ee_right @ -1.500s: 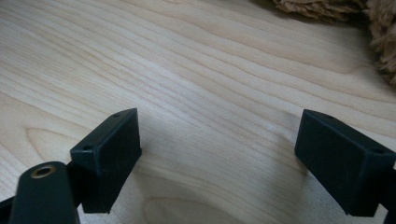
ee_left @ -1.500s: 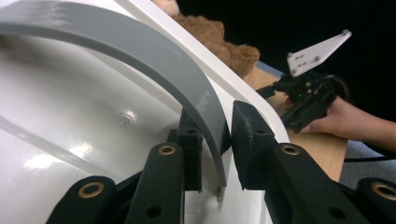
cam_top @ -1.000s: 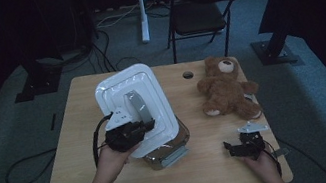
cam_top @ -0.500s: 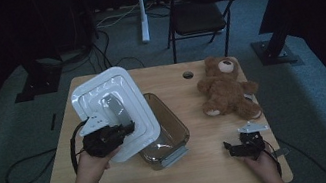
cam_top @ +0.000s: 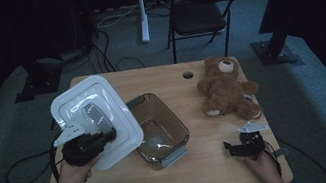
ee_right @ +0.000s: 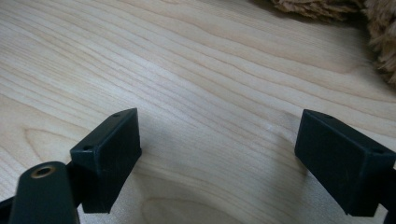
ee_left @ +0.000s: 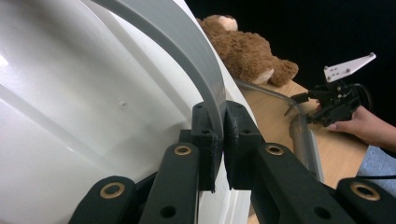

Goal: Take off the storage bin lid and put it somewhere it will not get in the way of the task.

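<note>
The left gripper (cam_top: 90, 144), held in the person's left hand, is clamped tight on the grey rim of a large white plastic lid with rounded corners (cam_top: 96, 119); in the left gripper view its two black jaws pinch that rim (ee_left: 205, 100) between them. Compared with a second ago, the lid has been carried off the clear, smoky-brown rectangular plastic container (cam_top: 159, 128) and toward the left edge of the pale wooden table (cam_top: 205, 168), and it now hangs tilted above the table, overlapping only the container's left rim. The container therefore stands open and looks empty, so the lid-removal step appears nearly done, with setting the lid down likely remaining. The right gripper (cam_top: 243, 147) rests low near the table's front right corner, unmoved, its jaws spread wide with nothing but bare wood between them. A brown plush teddy bear (cam_top: 226, 91) lies well apart on the right. Counted: one lid, one container, one teddy bear, two grippers.
</note>
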